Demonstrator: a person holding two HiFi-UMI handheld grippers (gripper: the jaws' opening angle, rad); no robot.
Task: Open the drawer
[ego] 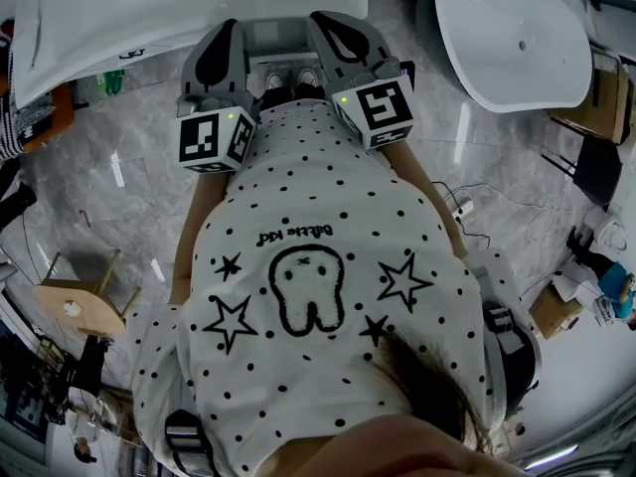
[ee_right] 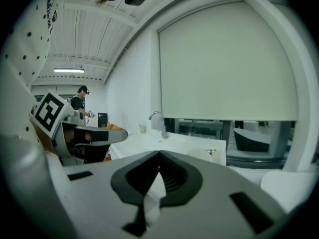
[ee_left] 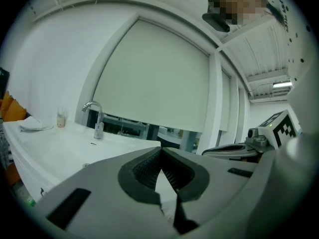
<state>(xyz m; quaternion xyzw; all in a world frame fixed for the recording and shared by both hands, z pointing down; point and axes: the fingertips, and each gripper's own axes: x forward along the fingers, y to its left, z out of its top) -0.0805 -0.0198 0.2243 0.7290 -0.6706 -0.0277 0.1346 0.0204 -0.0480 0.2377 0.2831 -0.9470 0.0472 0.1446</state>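
I stand before a white vanity counter [ego: 149,8] with a chrome tap [ee_left: 94,117]. Between my grippers a pale cabinet front [ego: 273,36] shows under the counter edge; no drawer handle can be made out. My left gripper [ego: 229,26] is held level at chest height, jaws closed tip to tip with nothing in them [ee_left: 160,151]. My right gripper [ego: 323,18] sits beside it, jaws also meeting and empty [ee_right: 159,153]. Each gripper shows at the edge of the other's view: the right gripper [ee_left: 239,148] and the left gripper [ee_right: 89,133].
A large white tub [ego: 517,38] stands to the right. A wooden stool [ego: 79,306] is on the grey floor at the left, and cables [ego: 477,207] trail at the right. A small cup [ee_left: 61,118] stands on the counter. Another person [ee_right: 79,101] works far off.
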